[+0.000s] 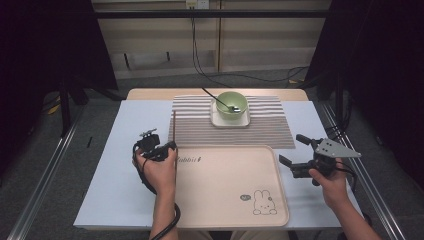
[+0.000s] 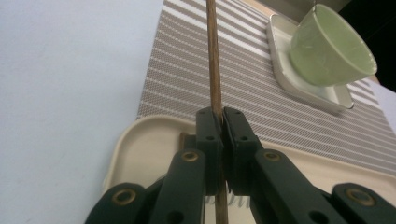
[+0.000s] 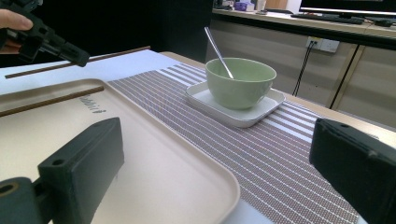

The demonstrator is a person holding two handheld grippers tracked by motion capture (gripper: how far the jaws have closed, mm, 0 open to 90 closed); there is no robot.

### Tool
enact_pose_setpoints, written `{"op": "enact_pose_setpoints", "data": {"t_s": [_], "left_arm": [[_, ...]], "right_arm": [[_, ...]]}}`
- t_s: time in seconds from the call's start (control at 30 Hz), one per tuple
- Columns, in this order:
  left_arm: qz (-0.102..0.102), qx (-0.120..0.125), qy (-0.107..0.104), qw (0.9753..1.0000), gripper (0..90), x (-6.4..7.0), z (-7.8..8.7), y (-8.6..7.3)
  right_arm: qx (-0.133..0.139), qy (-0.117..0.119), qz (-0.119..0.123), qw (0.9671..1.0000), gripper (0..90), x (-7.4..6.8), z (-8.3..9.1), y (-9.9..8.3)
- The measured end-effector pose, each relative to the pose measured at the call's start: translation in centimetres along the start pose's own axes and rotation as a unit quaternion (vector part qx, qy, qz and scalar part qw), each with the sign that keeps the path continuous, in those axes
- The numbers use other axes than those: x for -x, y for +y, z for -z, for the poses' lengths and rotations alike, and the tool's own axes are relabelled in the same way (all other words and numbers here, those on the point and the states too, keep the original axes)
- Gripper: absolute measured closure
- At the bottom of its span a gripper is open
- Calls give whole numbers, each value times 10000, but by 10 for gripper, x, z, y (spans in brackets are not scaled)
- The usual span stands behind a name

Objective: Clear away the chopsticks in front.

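Black jaws of my left gripper [image 2: 220,122] fill the bottom of the left gripper view, and they are pressed together on a thin brown chopstick [image 2: 213,60]. One stick runs straight up from between the jaws, out over the striped mat [image 2: 187,70], so its far end points away from me. From the high view I see my left gripper [image 1: 167,147] at the top left corner of the pink tray [image 1: 220,200], with the chopstick [image 1: 174,125] reaching forward along the left edge of the striped mat [image 1: 270,125]. In the right gripper view a second chopstick [image 3: 51,100] lies flat inside the tray [image 3: 154,154], near its far edge, and the held one [image 3: 60,66] sits just above it past the left gripper [image 3: 46,42]. My right gripper [image 1: 292,152] is off the right side of the tray, well apart from both sticks. Its jaws are spread wide and hold nothing. Farther back on the mat a green bowl [image 1: 231,104] stands on a white square plate [image 1: 216,120], and a spoon [image 1: 217,98] leans in the bowl.
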State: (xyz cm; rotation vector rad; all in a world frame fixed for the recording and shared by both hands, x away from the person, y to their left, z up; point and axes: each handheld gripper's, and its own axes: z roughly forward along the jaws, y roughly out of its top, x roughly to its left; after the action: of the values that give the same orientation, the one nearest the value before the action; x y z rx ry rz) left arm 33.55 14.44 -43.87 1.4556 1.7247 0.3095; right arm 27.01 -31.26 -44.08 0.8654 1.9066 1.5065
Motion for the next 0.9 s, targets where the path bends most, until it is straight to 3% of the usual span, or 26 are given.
{"op": "enact_pose_setpoints", "data": {"t_s": [0.07,0.17,0.9], "left_arm": [[88,32,-28,10000,859,-2,1,-4],[55,49,-15,10000,859,-2,4,-9],[47,100,-78,9999,858,-11,23,-36]], "right_arm": [[-59,49,12,10000,27,0,1,0],[3,-30,8,10000,27,0,0,0],[-8,-20,-12,10000,28,0,1,0]]}}
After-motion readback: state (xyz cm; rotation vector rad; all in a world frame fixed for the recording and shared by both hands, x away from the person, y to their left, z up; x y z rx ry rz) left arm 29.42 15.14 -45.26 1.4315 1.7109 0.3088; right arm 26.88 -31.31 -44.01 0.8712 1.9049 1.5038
